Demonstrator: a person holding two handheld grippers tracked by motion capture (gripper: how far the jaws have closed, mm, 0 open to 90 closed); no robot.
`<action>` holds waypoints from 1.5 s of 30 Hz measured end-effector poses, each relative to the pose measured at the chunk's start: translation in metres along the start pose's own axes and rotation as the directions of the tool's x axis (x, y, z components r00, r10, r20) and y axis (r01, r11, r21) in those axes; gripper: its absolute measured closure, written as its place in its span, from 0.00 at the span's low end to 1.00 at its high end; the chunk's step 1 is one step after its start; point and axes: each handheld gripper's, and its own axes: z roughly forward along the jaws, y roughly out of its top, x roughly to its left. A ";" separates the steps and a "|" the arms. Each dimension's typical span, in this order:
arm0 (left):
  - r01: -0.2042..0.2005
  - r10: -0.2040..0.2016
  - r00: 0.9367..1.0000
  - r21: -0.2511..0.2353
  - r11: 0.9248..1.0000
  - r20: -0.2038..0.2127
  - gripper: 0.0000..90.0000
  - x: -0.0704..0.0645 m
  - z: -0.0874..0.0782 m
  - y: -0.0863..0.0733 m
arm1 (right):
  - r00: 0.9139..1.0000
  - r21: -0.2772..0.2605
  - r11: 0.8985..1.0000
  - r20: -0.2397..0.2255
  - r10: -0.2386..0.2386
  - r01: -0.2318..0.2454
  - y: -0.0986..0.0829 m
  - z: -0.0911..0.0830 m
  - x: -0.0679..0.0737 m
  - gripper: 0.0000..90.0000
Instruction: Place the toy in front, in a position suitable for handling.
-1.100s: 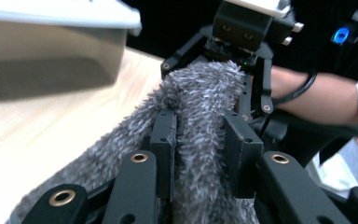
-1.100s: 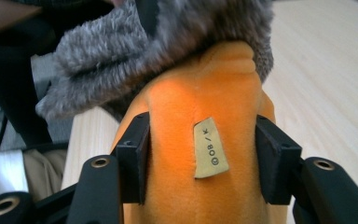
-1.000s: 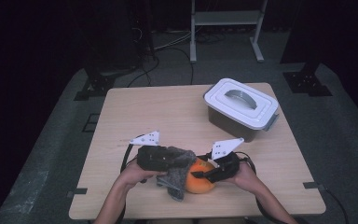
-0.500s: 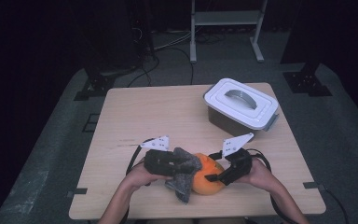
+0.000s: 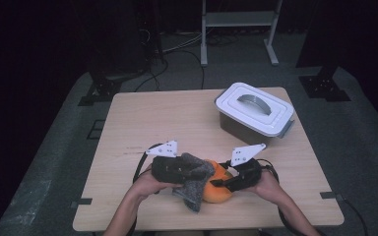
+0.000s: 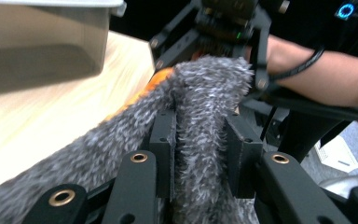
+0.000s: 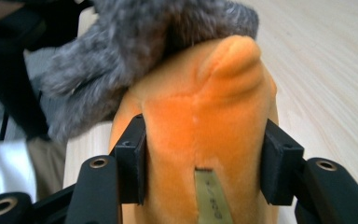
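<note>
An orange plush toy (image 5: 217, 191) with a grey fuzzy part (image 5: 193, 183) sits near the table's front edge, between both hands. My left gripper (image 5: 199, 172) comes in from the left, shut on a fold of the grey fuzz (image 6: 205, 107); its pads (image 6: 164, 140) pinch the fold. From the right, my right gripper (image 5: 220, 182) is shut around the orange body (image 7: 205, 102), pads (image 7: 133, 163) pressed into both sides. A small fabric tag (image 7: 212, 200) lies between the right jaws. The grey fuzz (image 7: 121, 51) drapes over the toy's far end.
A grey lidded container (image 5: 254, 112) with a white handled lid stands at the back right of the wooden table (image 5: 167, 118). Cables trail from both grippers. Dark floor and stand legs surround the table.
Both grippers shifted slightly right with the plush held between them, then stayed nearly still. The grey part now hangs a bit lower at the front.
</note>
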 end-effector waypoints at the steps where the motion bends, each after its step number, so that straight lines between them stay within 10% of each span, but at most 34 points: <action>1: 0.000 0.000 1.000 0.000 1.000 0.000 0.76 0.000 0.000 0.000 | 1.000 -0.007 1.000 -0.002 0.006 -0.006 0.001 0.004 0.000 0.49; 5: -0.002 0.002 1.000 -0.019 1.000 -0.004 0.76 -0.001 -0.006 0.002 | 0.999 -0.029 0.999 -0.028 0.026 -0.026 0.003 0.011 -0.002 0.49; 9: -0.054 0.057 0.997 0.072 0.996 -0.046 0.76 -0.002 -0.001 0.000 | 0.999 -0.007 1.000 -0.041 0.018 -0.018 0.000 0.010 -0.006 0.48; 23: -0.003 0.010 0.998 0.106 0.994 -0.066 0.76 0.011 -0.007 -0.015 | 0.998 -0.014 0.999 -0.061 0.033 -0.034 -0.018 -0.012 -0.021 0.48; 31: -0.024 0.023 0.999 -0.009 1.000 -0.030 0.76 0.001 -0.009 0.002 | 0.992 0.000 0.997 -0.097 -0.075 0.076 -0.014 -0.007 -0.007 0.51; 36: -0.042 0.044 0.998 0.041 0.998 -0.048 0.76 -0.003 -0.003 0.003 | 0.986 0.016 0.991 -0.105 -0.128 0.130 -0.010 -0.003 -0.002 0.50; 39: 0.004 -0.002 0.999 0.048 0.999 -0.041 0.76 0.000 0.007 -0.004 | 0.997 0.050 0.998 -0.077 -0.032 0.036 -0.007 -0.004 -0.004 0.30; 45: 0.002 0.000 0.999 0.059 0.998 -0.039 0.76 -0.005 0.011 0.000 | 1.000 0.112 0.993 0.010 0.022 -0.023 0.002 -0.005 0.013 0.20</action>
